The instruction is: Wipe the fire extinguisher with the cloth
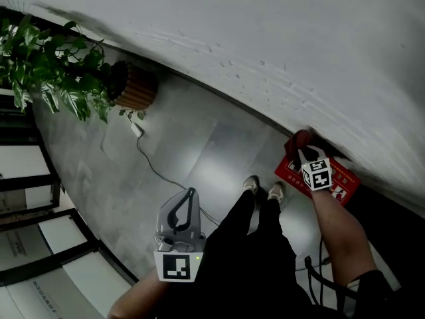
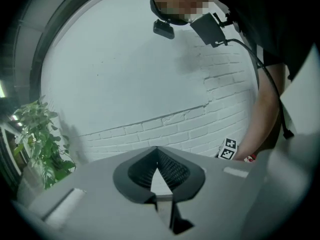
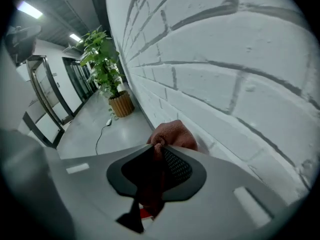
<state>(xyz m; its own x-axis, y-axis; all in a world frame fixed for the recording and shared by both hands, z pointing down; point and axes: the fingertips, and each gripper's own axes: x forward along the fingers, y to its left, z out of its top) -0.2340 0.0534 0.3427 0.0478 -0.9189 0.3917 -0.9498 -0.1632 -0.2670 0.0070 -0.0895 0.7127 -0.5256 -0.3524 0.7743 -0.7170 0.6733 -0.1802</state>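
Observation:
My right gripper (image 1: 304, 149) is shut on a reddish-brown cloth (image 1: 300, 138), held close to the white brick wall (image 1: 279, 38). In the right gripper view the bunched cloth (image 3: 173, 134) bulges out past the tips of the right gripper (image 3: 159, 147) and hangs down between the jaws. Just below it, at the foot of the wall, lies a red printed box (image 1: 343, 181). I cannot make out an extinguisher body. My left gripper (image 1: 192, 192) hangs over the grey floor, well to the left. The left gripper's (image 2: 157, 152) tips meet with nothing between them.
A potted plant (image 1: 56, 68) in a wicker pot (image 1: 137, 88) stands by the wall at the far left. A thin cable with a white plug (image 1: 137, 129) runs across the floor. The person's shoes (image 1: 263, 189) are between the grippers. Glass doors (image 1: 26, 178) line the left.

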